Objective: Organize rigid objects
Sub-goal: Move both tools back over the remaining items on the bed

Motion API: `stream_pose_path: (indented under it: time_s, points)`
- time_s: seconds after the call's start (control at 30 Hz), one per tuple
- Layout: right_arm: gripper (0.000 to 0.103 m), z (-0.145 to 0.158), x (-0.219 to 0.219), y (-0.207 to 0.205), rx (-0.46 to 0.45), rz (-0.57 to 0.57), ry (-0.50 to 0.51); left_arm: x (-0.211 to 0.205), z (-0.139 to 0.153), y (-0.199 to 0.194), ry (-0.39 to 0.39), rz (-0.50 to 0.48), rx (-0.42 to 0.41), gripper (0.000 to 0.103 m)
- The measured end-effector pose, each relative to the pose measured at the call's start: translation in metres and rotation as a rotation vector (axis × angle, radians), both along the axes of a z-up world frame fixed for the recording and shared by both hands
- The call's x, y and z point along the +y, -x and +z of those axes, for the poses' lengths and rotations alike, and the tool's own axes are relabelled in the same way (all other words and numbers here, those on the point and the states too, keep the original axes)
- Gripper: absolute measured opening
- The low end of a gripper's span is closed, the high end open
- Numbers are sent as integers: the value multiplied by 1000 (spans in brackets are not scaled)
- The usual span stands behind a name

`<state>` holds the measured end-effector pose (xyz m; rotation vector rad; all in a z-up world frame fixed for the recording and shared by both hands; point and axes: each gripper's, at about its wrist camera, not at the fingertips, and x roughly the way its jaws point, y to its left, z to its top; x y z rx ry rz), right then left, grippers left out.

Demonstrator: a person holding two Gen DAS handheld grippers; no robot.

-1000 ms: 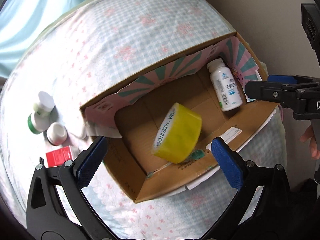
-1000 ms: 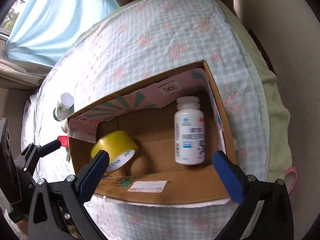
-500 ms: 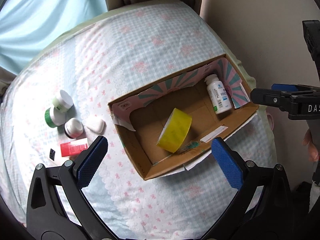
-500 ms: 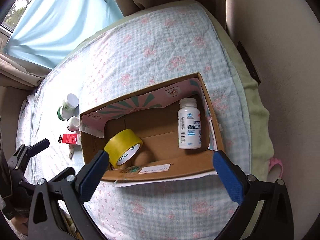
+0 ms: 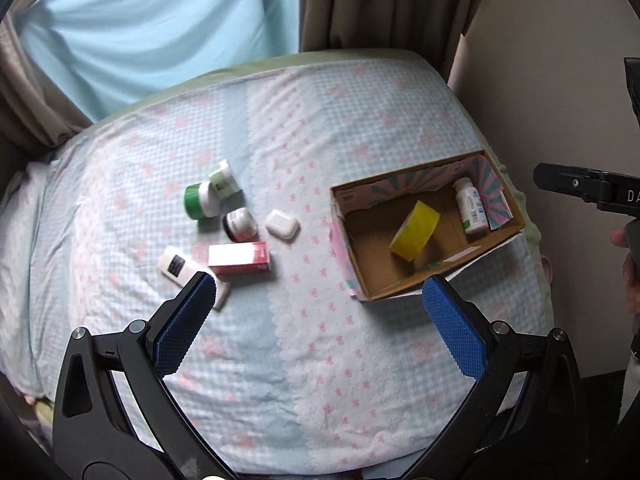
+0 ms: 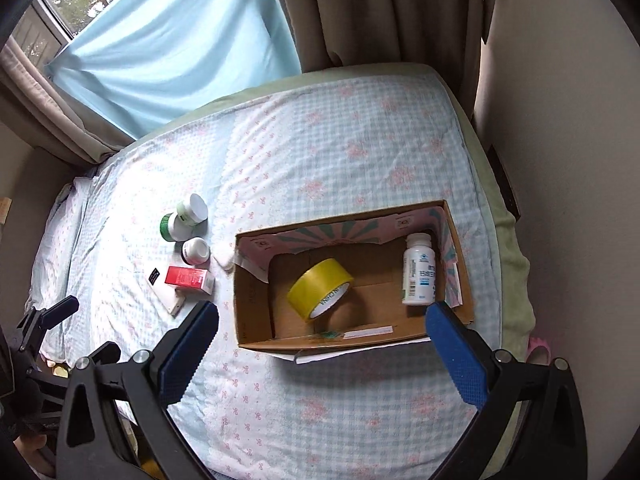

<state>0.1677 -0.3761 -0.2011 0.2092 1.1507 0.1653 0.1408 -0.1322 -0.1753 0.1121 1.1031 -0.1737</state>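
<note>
An open cardboard box lies on the bed at the right. Inside it are a yellow tape roll and a white pill bottle. Left of the box lie a green-capped jar, a white jar, a small dark jar, a white earbud case, a red carton and a white flat item. My left gripper and right gripper are open, empty, high above the bed.
The bed has a checked blue sheet with pink flowers. A wall runs along its right side. Curtains hang behind the bed. The right gripper's arm shows at the right edge of the left wrist view.
Both grippers have risen and pulled back from the box. The box now looks smaller and the loose items on the left have come fully into view. Nothing on the bed moved.
</note>
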Motion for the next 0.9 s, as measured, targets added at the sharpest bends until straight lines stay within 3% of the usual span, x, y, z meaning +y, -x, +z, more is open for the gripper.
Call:
stream_pose_path:
  time_s: [0.33, 0.63, 0.9]
  points:
    - [103, 35, 91, 25, -60, 51, -22, 134, 20, 19, 25, 76, -35, 103]
    - [103, 18, 187, 20, -50, 154, -15, 227, 8, -7, 15, 46, -22, 103]
    - [103, -17, 261, -5, -19, 379, 91, 266, -30, -63, -29, -94, 25, 103]
